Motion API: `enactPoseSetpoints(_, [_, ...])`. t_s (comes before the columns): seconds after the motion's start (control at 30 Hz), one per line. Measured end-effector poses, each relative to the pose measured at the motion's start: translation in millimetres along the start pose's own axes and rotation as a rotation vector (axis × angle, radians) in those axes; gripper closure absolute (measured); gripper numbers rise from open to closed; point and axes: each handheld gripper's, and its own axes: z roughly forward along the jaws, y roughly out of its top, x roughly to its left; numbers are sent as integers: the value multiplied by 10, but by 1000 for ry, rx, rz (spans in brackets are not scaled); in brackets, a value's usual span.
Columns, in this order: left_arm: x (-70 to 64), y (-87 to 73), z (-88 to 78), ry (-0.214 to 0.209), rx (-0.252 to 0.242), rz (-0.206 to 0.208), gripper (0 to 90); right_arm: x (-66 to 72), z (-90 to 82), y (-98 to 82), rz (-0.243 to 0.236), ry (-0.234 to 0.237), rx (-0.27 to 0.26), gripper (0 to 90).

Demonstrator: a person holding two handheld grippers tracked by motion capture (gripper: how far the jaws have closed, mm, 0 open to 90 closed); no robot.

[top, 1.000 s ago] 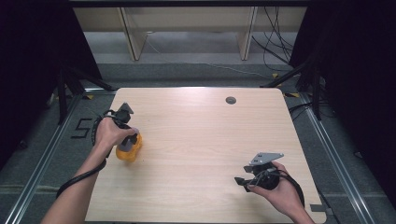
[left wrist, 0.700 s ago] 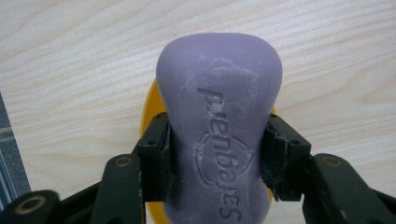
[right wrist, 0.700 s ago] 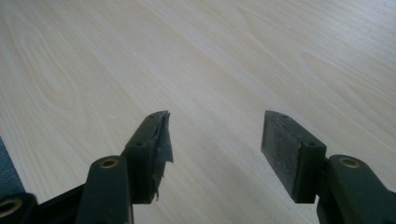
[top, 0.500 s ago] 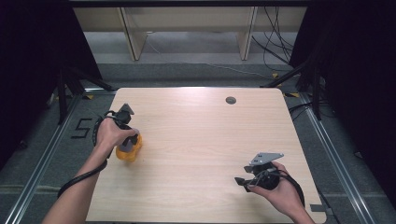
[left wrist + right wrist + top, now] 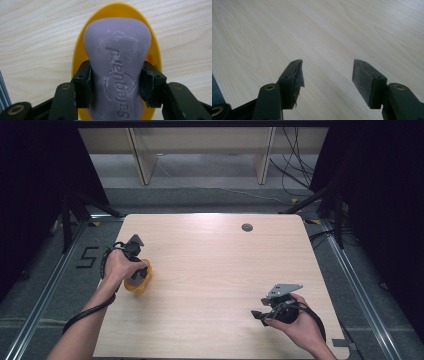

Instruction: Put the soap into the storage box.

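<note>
The left gripper [image 5: 115,82] is clamped on a purple soap bar [image 5: 117,65], with one black pad pressed against each side of the bar's waist. The bar sits above a yellow oval dish [image 5: 78,50] near the left edge of the wooden table [image 5: 215,270]. The right gripper [image 5: 327,80] rests low over bare tabletop near the front right corner, jaws spread apart with nothing between them. Both grippers are well apart from each other.
</note>
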Motion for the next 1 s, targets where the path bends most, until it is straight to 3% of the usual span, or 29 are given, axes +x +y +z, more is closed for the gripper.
enactPoseSetpoints(0.07, [28, 5, 24, 17, -2, 44, 488, -12, 5, -6, -22, -8, -7, 418])
enactPoseSetpoints(0.1, [-8, -12, 43, 10, -4, -10, 488, -4, 0, -3, -3, -1, -2, 418])
enactPoseSetpoints(0.17, [-8, -21, 63, 11, -1, -5, 487, -3, 1, -4, -1, -2, 0, 416])
enactPoseSetpoints(0.23, [31, -10, 62, 15, 23, 57, 487, -2, 4, -5, 0, 1, 2, 416])
enactPoseSetpoints(0.27, [22, -14, 74, 18, 14, 44, 487, 1, 16, -8, 2, 2, -9, 415])
enactPoseSetpoints(0.3, [-10, -26, 82, 9, 18, -3, 487, -6, 29, -13, -16, -6, -19, 415])
enactPoseSetpoints(0.43, [-33, -27, 104, 17, 0, -23, 484, -5, 37, -17, -14, -6, -14, 414])
enactPoseSetpoints(0.47, [-26, -23, 97, 19, 2, -2, 484, -5, 37, -17, -14, -6, -14, 414])
enactPoseSetpoints(0.5, [-39, -27, 99, 16, -2, -14, 483, -13, 41, -19, -26, -11, -17, 414])
enactPoseSetpoints(0.6, [2, -8, 80, 19, 13, 58, 480, -11, 23, -10, -16, -2, 6, 413])
enactPoseSetpoints(0.63, [-29, -17, 75, 13, 15, 11, 477, -11, 24, -12, -16, -2, 5, 413])
enactPoseSetpoints(0.67, [-29, -9, 58, 15, -4, 3, 457, -11, 25, -13, -15, -2, 7, 412])
enactPoseSetpoints(0.77, [-30, 2, 18, 22, -9, 5, 409, -12, 26, -14, -15, -2, 7, 412])
enactPoseSetpoints(0.83, [-6, 3, -9, 38, -19, 46, 386, -13, 25, -14, -14, -1, 7, 411])
enactPoseSetpoints(0.87, [-32, -14, -29, 16, -26, 6, 366, -12, 25, -15, -12, -2, 8, 410])
enactPoseSetpoints(0.9, [-30, -19, -35, 15, -37, 10, 358, -13, 24, -16, -12, -1, 8, 410])
enactPoseSetpoints(0.93, [-8, -16, -64, 22, -29, 47, 355, -13, 24, -16, -11, -3, 8, 410])
enactPoseSetpoints(1.0, [-3, -34, -87, 28, -45, 46, 336, -16, 35, -18, -15, -4, -5, 410])
